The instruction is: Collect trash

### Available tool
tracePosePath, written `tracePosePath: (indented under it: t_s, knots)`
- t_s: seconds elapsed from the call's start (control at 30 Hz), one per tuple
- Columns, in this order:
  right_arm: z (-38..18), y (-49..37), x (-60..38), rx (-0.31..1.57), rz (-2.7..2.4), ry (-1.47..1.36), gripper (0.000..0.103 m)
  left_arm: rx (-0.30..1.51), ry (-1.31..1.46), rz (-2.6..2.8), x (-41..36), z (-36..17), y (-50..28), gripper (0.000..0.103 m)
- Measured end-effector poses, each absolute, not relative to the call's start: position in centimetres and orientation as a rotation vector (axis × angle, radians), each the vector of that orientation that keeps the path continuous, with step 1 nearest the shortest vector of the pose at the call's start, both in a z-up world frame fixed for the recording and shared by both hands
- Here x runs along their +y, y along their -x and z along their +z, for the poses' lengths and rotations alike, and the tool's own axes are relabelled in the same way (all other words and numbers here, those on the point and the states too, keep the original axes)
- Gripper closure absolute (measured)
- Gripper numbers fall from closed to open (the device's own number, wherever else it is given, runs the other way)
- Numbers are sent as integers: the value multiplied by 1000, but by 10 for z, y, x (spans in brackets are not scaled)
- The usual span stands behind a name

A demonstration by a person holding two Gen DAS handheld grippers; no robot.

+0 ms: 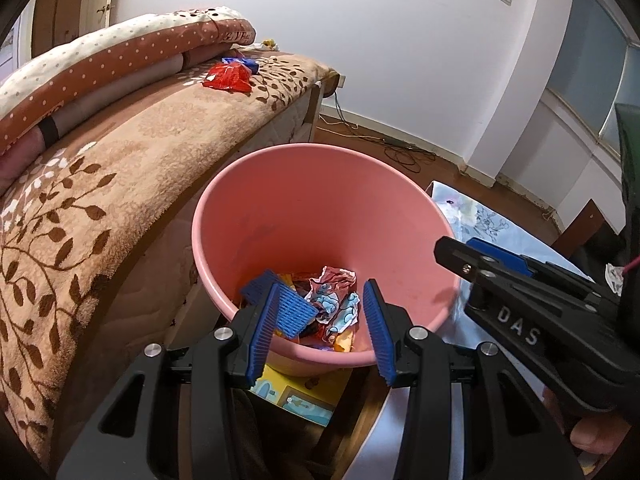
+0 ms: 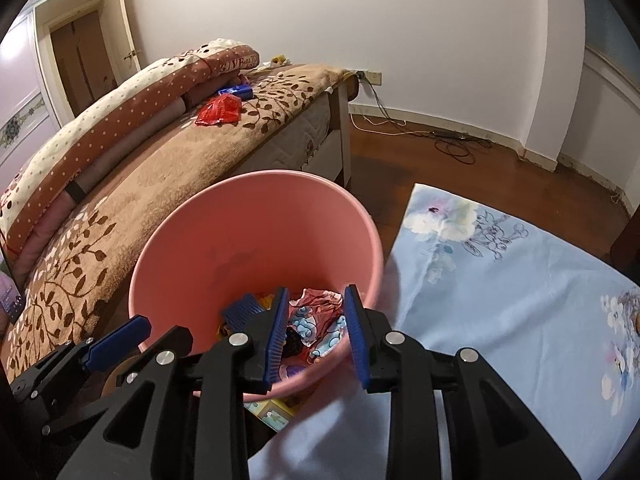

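A pink bin (image 1: 280, 208) (image 2: 224, 232) stands by the bed and holds crumpled wrappers (image 1: 334, 296) (image 2: 316, 320) and a blue ribbed pad (image 1: 294, 310). My left gripper (image 1: 320, 336) is open and empty over the bin's near rim. My right gripper (image 2: 318, 332) is open and empty above the same rim; its body shows in the left wrist view (image 1: 532, 300). A red wrapper (image 1: 228, 77) (image 2: 219, 111) and a blue wrapper (image 1: 242, 63) (image 2: 237, 90) lie on the bed.
The bed has a brown leaf-pattern blanket (image 1: 100, 184) (image 2: 160, 168) and a folded dotted quilt (image 1: 100, 64). A light blue floral cloth (image 2: 500, 280) lies to the right. Cables (image 2: 452, 140) trail on the wooden floor by the wall. A colourful box (image 1: 296, 396) sits under the bin.
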State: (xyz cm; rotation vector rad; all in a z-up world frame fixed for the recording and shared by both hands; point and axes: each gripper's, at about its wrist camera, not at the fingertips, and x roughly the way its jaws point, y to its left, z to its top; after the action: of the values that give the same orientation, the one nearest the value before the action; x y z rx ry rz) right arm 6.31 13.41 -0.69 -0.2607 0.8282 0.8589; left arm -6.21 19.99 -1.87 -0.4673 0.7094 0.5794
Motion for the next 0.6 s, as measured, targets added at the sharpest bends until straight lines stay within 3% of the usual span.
tracePosePath:
  t_s: [0.6]
  knots:
    - [12, -48, 72, 796, 867, 151, 73, 696, 396, 596, 175, -5, 58, 59]
